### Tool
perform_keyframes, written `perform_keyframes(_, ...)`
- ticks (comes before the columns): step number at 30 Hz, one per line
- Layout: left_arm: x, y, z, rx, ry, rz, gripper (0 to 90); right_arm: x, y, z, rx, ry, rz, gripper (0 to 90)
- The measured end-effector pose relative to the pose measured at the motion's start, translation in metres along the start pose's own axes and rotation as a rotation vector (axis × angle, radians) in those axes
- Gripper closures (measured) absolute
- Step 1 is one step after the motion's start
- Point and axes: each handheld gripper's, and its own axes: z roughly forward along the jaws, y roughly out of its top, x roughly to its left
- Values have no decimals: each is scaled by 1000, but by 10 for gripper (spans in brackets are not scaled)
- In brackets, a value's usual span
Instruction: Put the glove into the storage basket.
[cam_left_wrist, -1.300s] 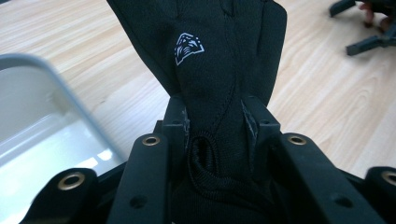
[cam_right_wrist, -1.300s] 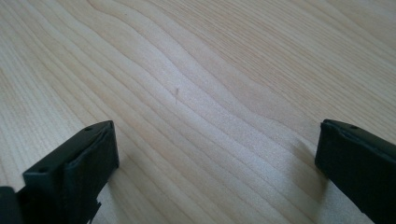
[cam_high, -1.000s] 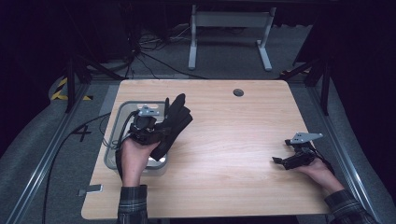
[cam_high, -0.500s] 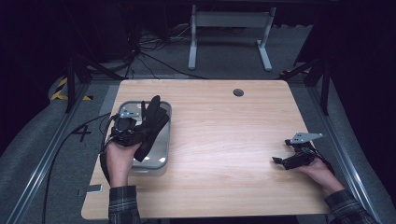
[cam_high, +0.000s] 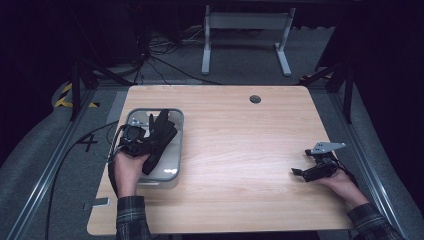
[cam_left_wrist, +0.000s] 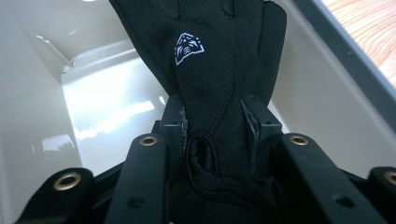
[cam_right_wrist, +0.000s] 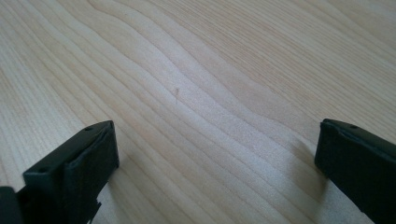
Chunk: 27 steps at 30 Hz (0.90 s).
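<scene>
Dark floor, cables and a metal stand frame surround the pale wooden table, which carries a shallow light-coloured plastic bin at its left side.

Over that bin, the left gripper is clenched on a black glove. In the left gripper view the jaws pinch the glove near its cuff, and the fingers of the glove hang ahead of them above the glossy bin floor, with a small white logo facing the camera. I judge the glove is about to be lowered into the bin.

Several things could spoil that. The fabric is limp and the grip sits at one end, so if the jaws let go while the glove lies across the rim, it may drape over the edge or slide onto the table. The bunched cuff could also cling to a pad and lift back out. A low approach might knock the light bin sideways.

At the far right, the right gripper rests released on bare wood, its jaws wide apart with nothing between them, well apart from the bin.
</scene>
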Motion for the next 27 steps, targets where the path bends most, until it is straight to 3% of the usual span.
perform_keyframes(8,7,0,16,64,-2,13,637,0,0,0,1,0,0,1)
perform_keyframes(13,10,-1,19,79,16,-6,491,0,0,0,1,0,0,1)
perform_keyframes(14,11,-2,17,59,20,-11,491,0,0,0,1,0,-1,1)
perform_keyframes(15,11,-2,15,42,42,-14,396,0,0,0,1,0,0,1)
perform_keyframes(18,11,-3,9,6,45,-19,347,0,0,0,0,0,0,1)
perform_keyframes(23,5,0,1,-41,14,2,285,0,0,0,1,0,0,1)
perform_keyframes(27,-5,6,-3,-62,-37,18,258,0,0,0,0,0,0,1)
